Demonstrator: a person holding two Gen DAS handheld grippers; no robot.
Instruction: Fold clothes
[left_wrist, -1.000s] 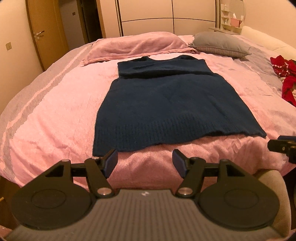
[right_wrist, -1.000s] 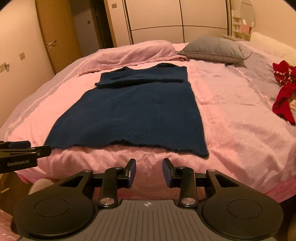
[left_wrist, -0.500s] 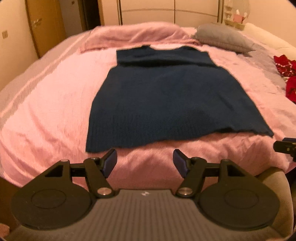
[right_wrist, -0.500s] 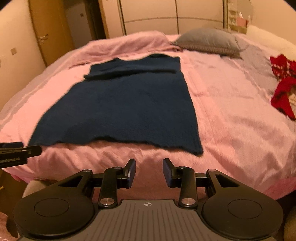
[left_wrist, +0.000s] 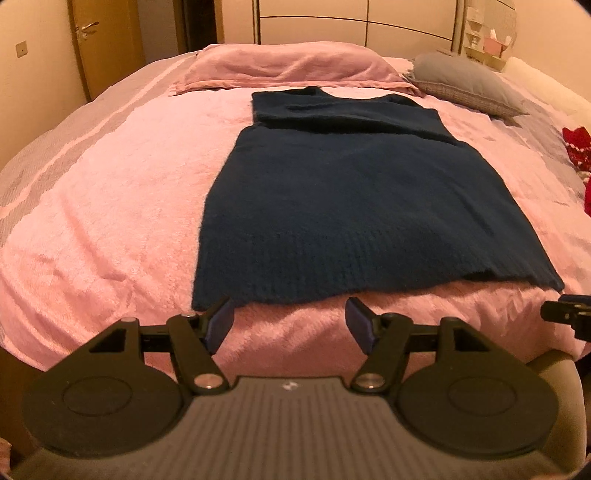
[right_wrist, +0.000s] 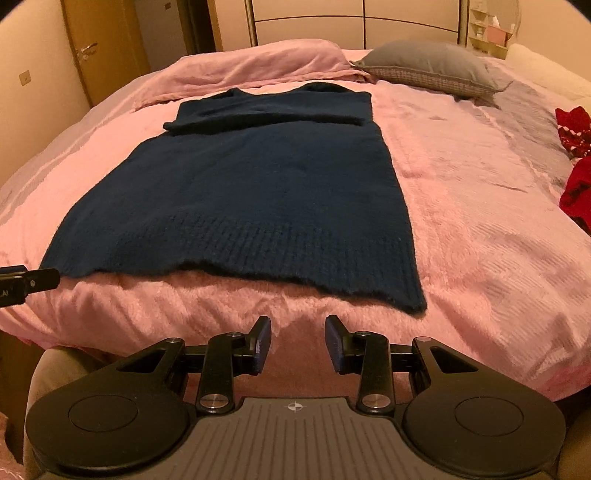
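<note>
A dark blue knitted garment lies flat on the pink bed cover, its top part folded across near the pillows and its ribbed hem towards me. My left gripper hovers open just short of the hem's left corner, nothing between its pads. My right gripper is open with a narrower gap, just below the hem near its right corner, and holds nothing. Each gripper's tip shows at the edge of the other's view.
A pink pillow and a grey pillow lie at the head of the bed. Red clothing sits at the bed's right edge. A wooden door stands at the far left, wardrobe panels behind the bed.
Both grippers have come forward and lower towards the hem, so the garment looks larger and closer. Their jaw gaps look unchanged.
</note>
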